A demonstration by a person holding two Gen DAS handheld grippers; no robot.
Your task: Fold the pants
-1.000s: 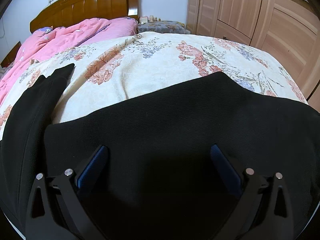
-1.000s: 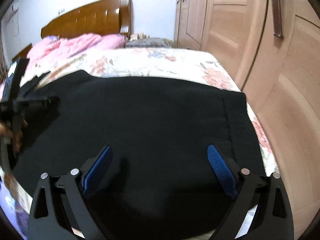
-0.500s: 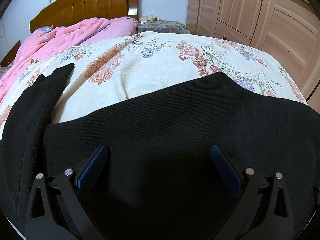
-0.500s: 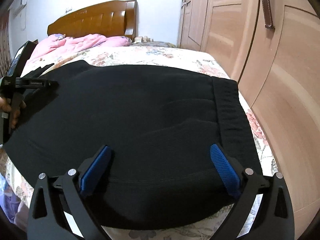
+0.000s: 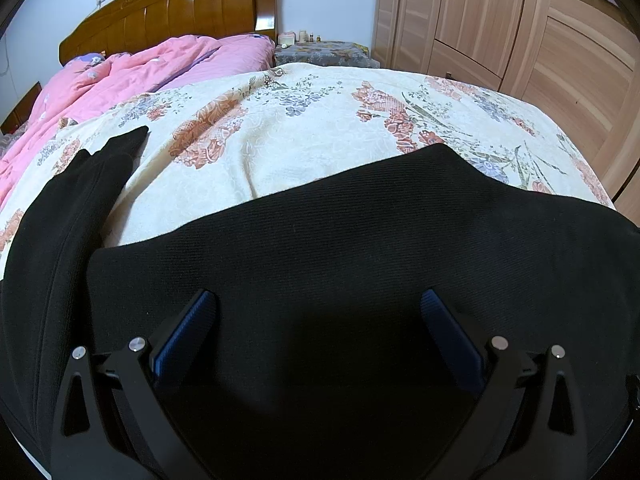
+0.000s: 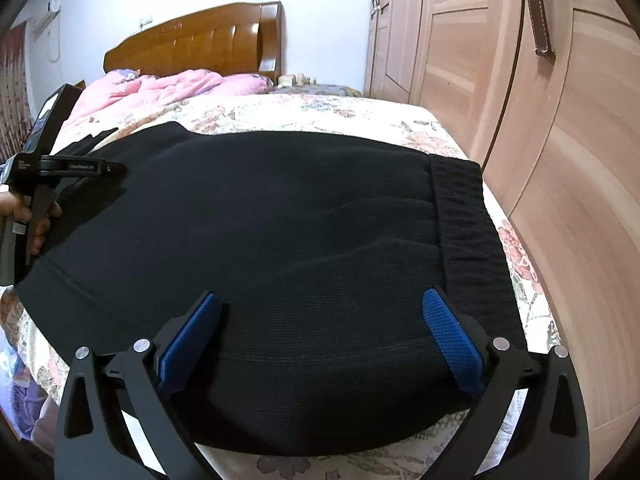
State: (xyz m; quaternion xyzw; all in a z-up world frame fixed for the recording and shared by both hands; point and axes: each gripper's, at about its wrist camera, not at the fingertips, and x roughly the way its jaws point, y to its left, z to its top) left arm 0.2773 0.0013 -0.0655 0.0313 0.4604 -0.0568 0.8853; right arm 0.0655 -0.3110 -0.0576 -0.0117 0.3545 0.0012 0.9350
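Black pants (image 6: 280,232) lie flat across the foot of the bed, with the ribbed waistband (image 6: 464,216) at the right near the wardrobe. In the left wrist view the same black pants (image 5: 340,240) fill the lower half, and a leg end (image 5: 116,152) reaches toward the pink quilt. My left gripper (image 5: 318,320) hovers open over the fabric, nothing between its blue pads. My right gripper (image 6: 320,320) is open above the near edge of the pants. The left gripper (image 6: 76,168), held by a hand, shows at the left of the right wrist view.
The floral bedspread (image 5: 304,128) covers the bed; a pink quilt (image 5: 132,76) is bunched by the wooden headboard (image 5: 180,12). A nightstand (image 5: 324,52) with small bottles stands beyond. Wooden wardrobe doors (image 6: 540,140) run close along the bed's right side.
The right gripper has pulled back and lifted, so the waistband and the near edge of the pants now show. The left gripper has hardly moved.
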